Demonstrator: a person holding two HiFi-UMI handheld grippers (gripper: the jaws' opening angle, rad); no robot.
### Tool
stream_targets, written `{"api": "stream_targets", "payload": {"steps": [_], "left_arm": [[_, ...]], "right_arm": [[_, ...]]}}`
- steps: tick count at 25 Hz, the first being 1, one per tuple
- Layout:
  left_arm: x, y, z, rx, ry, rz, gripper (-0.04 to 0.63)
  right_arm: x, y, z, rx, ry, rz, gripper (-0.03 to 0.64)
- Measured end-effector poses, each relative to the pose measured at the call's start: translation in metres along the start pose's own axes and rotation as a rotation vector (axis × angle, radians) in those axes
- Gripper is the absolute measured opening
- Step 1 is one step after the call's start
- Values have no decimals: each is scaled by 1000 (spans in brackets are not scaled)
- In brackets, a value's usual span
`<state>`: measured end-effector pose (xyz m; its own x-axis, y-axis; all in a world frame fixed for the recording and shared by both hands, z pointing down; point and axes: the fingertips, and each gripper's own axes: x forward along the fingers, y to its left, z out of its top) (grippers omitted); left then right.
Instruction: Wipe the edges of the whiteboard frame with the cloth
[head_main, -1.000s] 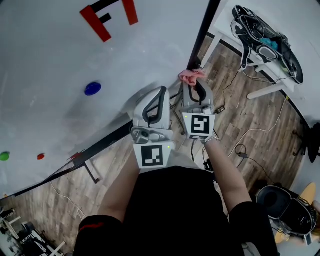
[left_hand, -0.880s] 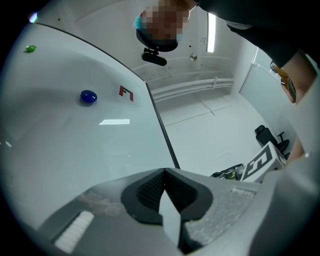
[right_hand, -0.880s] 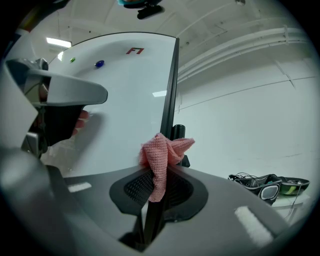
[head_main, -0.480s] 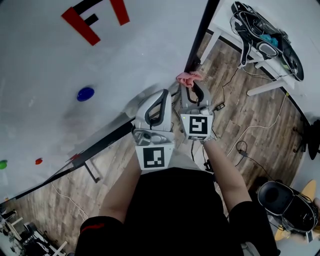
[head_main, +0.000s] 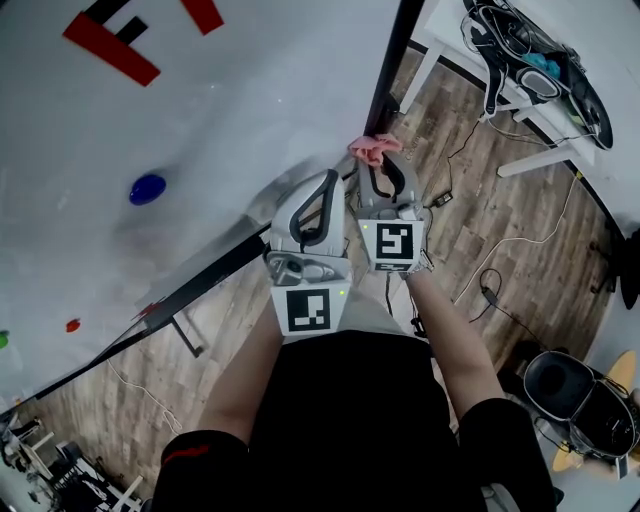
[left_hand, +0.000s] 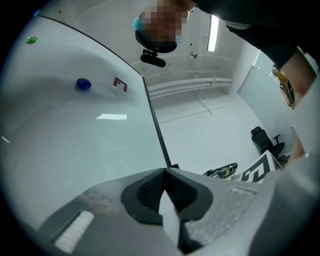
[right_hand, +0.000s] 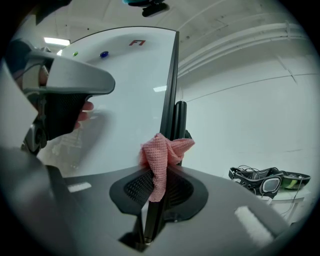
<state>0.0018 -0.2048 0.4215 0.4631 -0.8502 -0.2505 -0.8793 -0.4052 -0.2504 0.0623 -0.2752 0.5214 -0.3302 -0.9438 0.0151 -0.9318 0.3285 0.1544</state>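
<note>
A large white whiteboard (head_main: 250, 120) fills the left of the head view, marked near the top with red and black strokes; a round blue magnet (head_main: 147, 188) sits on it, with a small red magnet (head_main: 73, 325) lower left. At centre, the grey left gripper (head_main: 326, 180) hangs just in front of the board's lower corner, its jaws pressed together with nothing between them; close beside it, the grey right gripper (head_main: 384, 162) has its jaws clamped on a crumpled pink waffle-weave cloth (head_main: 372, 148), and the cloth touches the board's thin black right-hand frame edge (head_main: 390, 70) low down. To the right lies wood-plank floor (head_main: 500, 240); beyond it stands a white table (head_main: 452, 22) carrying black strapped gear with cables (head_main: 530, 70).
</note>
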Motion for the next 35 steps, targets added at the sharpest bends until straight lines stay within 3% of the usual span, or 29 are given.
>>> {"api": "stream_targets", "payload": {"steps": [35], "left_arm": [[-12,-12,-43,-27,63,-35,2]], "right_arm": [[2,13,-91,30,134,-1,52]]}}
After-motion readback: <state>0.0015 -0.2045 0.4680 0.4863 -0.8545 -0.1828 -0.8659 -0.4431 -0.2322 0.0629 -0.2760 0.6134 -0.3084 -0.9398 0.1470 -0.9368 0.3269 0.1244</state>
